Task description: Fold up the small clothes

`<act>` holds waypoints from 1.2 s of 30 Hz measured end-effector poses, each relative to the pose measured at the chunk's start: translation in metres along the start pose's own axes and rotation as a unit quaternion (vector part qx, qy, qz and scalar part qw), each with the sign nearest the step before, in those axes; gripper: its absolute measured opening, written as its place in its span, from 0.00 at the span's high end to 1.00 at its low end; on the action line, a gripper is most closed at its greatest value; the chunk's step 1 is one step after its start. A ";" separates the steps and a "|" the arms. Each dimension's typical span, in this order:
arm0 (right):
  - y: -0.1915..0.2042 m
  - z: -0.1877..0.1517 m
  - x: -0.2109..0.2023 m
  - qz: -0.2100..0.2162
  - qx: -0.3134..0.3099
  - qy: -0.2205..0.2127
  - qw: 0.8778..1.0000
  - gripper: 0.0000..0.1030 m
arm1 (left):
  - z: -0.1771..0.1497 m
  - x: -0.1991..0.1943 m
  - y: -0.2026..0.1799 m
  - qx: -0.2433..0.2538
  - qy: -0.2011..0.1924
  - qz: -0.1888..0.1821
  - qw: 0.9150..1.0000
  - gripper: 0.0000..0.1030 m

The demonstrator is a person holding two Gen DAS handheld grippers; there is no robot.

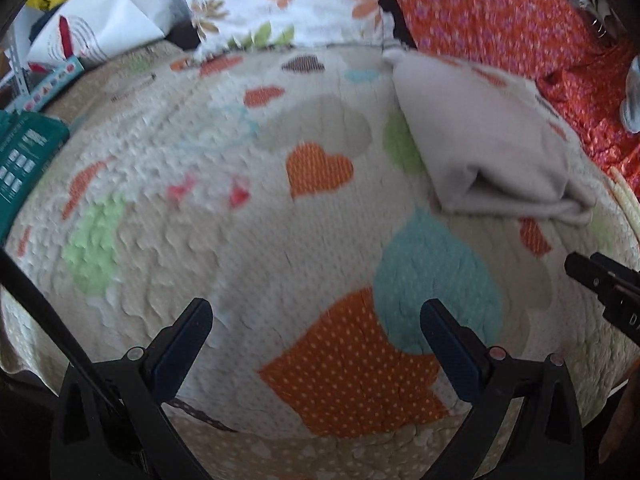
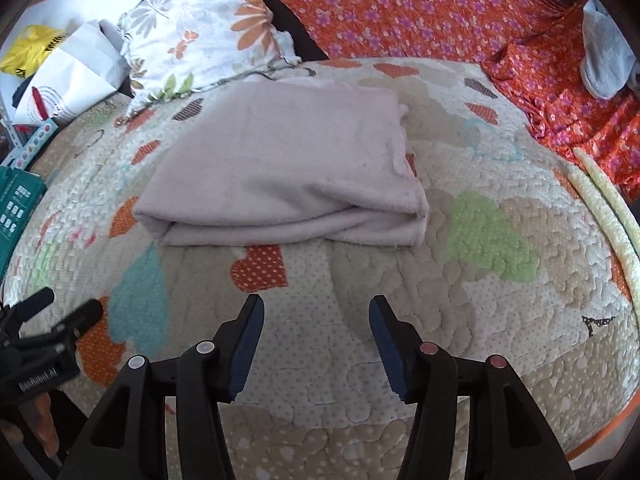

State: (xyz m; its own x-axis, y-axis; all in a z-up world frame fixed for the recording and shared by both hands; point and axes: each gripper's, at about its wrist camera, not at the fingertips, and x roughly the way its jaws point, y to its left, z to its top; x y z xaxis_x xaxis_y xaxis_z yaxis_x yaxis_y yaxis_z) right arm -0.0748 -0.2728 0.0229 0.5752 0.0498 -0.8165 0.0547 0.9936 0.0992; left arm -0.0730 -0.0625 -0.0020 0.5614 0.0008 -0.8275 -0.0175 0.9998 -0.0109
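A pale pink-beige garment lies folded in a thick rectangle on the quilt with heart patches. In the left wrist view it sits at the upper right. My right gripper is open and empty, hovering over the quilt just short of the garment's near folded edge. My left gripper is open and empty over an orange heart patch, to the left of the garment. Each gripper shows in the other's view: the right at the edge, the left at the edge.
A floral white pillow and an orange flowered cloth lie behind the quilt. White and yellow bags and a teal box stand at the left. A grey item lies far right.
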 end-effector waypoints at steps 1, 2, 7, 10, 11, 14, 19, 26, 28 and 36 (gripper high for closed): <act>0.000 0.000 0.003 -0.002 0.001 0.003 1.000 0.42 | -0.001 0.004 0.000 -0.004 0.009 -0.002 1.000 0.00; 0.000 0.000 0.004 -0.004 0.002 0.005 1.000 0.42 | -0.003 0.008 0.002 -0.009 0.016 -0.003 1.000 0.00; 0.002 0.001 0.009 -0.010 -0.001 0.007 1.000 0.40 | -0.004 0.009 0.001 -0.011 0.012 0.002 1.000 0.00; 0.004 0.001 0.011 -0.014 -0.007 0.007 1.000 0.38 | -0.005 0.009 0.002 -0.019 0.014 -0.001 1.000 0.00; 0.005 0.000 0.012 -0.015 -0.008 0.009 1.000 0.37 | -0.005 0.010 0.003 -0.024 0.015 -0.003 1.000 0.00; 0.007 0.000 0.014 -0.015 -0.008 0.011 1.000 0.34 | -0.004 0.011 0.006 -0.034 0.023 -0.006 0.999 0.00; 0.010 -0.001 0.017 -0.020 -0.015 0.011 1.000 0.30 | -0.004 0.011 0.005 -0.035 0.031 -0.006 0.999 0.00; 0.012 -0.001 0.014 -0.029 -0.021 0.005 0.999 0.28 | -0.003 0.008 0.006 -0.031 0.040 -0.007 0.999 0.00; 0.010 0.000 0.012 -0.035 -0.023 -0.001 0.999 0.28 | -0.003 0.006 0.006 -0.032 0.039 -0.007 0.999 0.00; 0.007 0.002 0.003 -0.047 -0.019 -0.020 0.999 0.28 | 0.001 -0.008 0.005 -0.042 0.014 -0.008 0.999 0.00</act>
State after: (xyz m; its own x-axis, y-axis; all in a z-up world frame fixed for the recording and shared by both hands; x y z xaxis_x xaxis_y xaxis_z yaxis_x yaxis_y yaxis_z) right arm -0.0710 -0.2660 0.0228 0.6016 -0.0470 -0.7974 0.0788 0.9969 0.0008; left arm -0.0766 -0.0571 0.0058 0.5386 -0.0178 -0.8424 -0.0778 0.9945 -0.0708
